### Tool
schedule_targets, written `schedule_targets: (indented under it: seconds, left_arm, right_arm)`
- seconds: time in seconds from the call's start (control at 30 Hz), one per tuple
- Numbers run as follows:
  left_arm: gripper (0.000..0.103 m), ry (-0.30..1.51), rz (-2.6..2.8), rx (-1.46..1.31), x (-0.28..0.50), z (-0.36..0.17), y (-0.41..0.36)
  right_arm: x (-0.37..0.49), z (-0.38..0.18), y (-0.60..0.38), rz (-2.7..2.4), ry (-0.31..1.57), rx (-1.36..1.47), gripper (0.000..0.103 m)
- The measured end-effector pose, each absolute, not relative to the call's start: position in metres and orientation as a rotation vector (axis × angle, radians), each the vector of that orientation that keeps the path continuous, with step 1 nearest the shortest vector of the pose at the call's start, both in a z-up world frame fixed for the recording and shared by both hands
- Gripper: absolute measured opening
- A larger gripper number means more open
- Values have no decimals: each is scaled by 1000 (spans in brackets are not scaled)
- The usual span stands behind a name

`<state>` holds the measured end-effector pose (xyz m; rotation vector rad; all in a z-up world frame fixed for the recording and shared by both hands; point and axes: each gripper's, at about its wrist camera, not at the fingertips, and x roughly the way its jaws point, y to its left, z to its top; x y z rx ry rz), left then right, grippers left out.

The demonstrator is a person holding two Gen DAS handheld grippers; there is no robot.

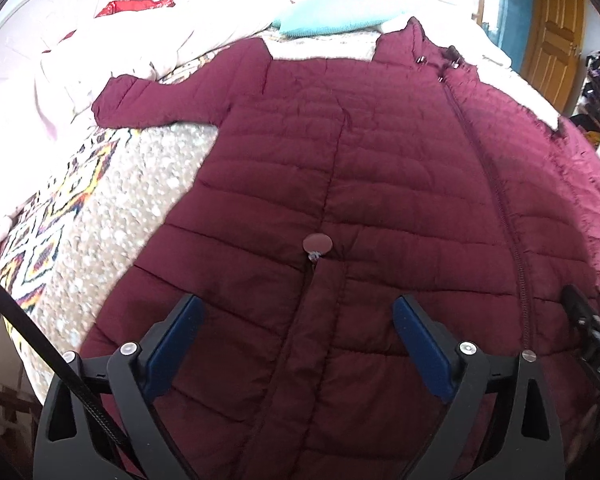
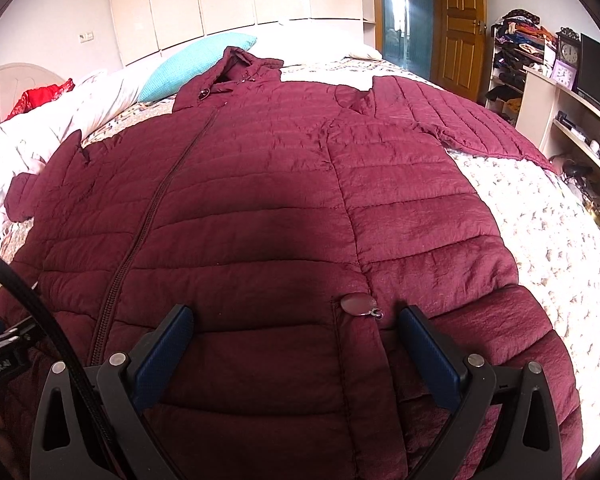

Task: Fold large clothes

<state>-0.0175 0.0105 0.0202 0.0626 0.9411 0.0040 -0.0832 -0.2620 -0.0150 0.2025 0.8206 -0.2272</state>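
Note:
A maroon quilted puffer jacket (image 1: 380, 168) lies spread flat, front up and zipped, on the bed; it also fills the right wrist view (image 2: 260, 200). Its left sleeve (image 1: 140, 100) stretches out to the left, its right sleeve (image 2: 460, 120) to the right, the collar (image 2: 236, 68) at the far end. My left gripper (image 1: 298, 312) is open and empty, just above the jacket's lower left front near a round pocket tab (image 1: 317, 242). My right gripper (image 2: 296, 322) is open and empty over the lower right front, beside the other pocket tab (image 2: 358, 304).
The bed has a patterned quilt (image 1: 112, 200) (image 2: 540, 220), a turquoise pillow (image 2: 196, 64), rumpled white bedding (image 1: 40, 92) and a red cloth (image 2: 40, 96) at the left. A wooden door (image 2: 458, 20), cluttered shelves (image 2: 516, 48) and a desk (image 2: 572, 120) stand to the right.

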Motion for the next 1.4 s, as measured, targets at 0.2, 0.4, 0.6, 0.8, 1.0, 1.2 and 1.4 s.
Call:
schedule_targets:
  seconds: [0.2, 0.4, 0.6, 0.8, 1.0, 1.2, 1.4]
  left_arm:
    - [96, 859, -47, 62, -22, 55, 40]
    - [96, 776, -74, 19, -31, 83, 70]
    - [96, 655, -42, 23, -45, 106, 90]
    - [100, 541, -39, -6, -62, 130, 108]
    - [100, 584, 13, -46, -63, 129, 113]
    - [100, 665, 34, -35, -61, 119, 110]
    - [100, 708, 40, -60, -62, 114, 111]
  right_arm:
    - [-84, -15, -262, -227, 819, 202, 103]
    - [-82, -14, -259, -235, 828, 192, 103]
    - [-77, -13, -256, -253, 862, 172, 103]
    - [-76, -13, -257, -253, 876, 162, 103]
    - [-74, -14, -252, -271, 885, 126, 103]
    - [-76, -15, -252, -271, 872, 132, 103]
    - [-79, -15, -254, -267, 861, 137, 103]
